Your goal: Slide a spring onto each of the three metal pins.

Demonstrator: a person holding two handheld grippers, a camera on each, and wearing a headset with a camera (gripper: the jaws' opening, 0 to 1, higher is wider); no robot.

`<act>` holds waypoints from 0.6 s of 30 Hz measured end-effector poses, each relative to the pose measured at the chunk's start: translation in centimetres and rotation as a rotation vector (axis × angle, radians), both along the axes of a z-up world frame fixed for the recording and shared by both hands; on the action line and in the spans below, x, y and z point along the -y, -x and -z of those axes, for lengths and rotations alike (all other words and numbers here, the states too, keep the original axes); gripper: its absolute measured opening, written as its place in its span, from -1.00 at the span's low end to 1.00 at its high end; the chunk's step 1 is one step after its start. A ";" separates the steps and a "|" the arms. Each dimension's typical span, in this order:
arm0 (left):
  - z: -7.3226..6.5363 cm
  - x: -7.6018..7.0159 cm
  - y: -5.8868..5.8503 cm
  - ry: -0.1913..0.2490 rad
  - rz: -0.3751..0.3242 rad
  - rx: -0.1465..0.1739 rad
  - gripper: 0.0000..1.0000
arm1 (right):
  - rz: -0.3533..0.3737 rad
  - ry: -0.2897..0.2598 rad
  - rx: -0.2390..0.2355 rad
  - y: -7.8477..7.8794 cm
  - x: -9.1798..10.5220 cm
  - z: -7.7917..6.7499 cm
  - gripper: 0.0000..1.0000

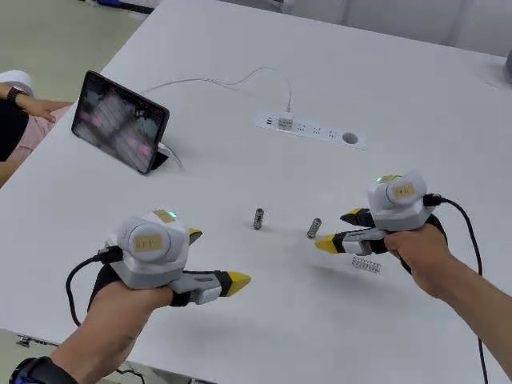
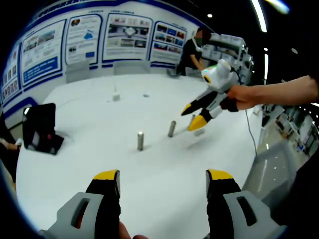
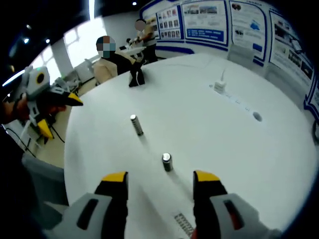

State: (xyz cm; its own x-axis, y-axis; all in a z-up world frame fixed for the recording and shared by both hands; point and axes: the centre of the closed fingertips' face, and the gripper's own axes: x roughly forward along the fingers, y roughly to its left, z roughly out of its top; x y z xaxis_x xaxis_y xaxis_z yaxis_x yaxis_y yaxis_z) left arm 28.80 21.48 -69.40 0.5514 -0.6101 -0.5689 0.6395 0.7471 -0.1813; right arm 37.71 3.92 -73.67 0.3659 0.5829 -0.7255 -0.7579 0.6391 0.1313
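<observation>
Loose spring (image 1: 366,265) lies flat, seemingly beneath right gripper (image 1: 339,230).

The left hand-held gripper (image 1: 218,258) and right hand-held gripper (image 1: 336,230) hover apart, jaws spread, tips facing inward.

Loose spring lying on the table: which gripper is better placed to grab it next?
Right. The spring lies just beside the right gripper, near its open jaws in its own view; the left gripper sits beyond both upright pins.

Writing on wall posters (image 2: 122,31) and labels (image 1: 147,242) is illegible.
</observation>
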 end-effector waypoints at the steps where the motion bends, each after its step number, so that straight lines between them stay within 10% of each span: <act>1: 0.0 0.0 0.0 0.000 0.000 0.000 0.43 | 0.007 -0.013 0.002 0.1 0.0 -0.3 0.09; 18: -0.5 -0.1 -0.5 0.004 -0.009 0.014 0.44 | 0.097 -0.100 0.036 0.1 1.3 -2.9 0.22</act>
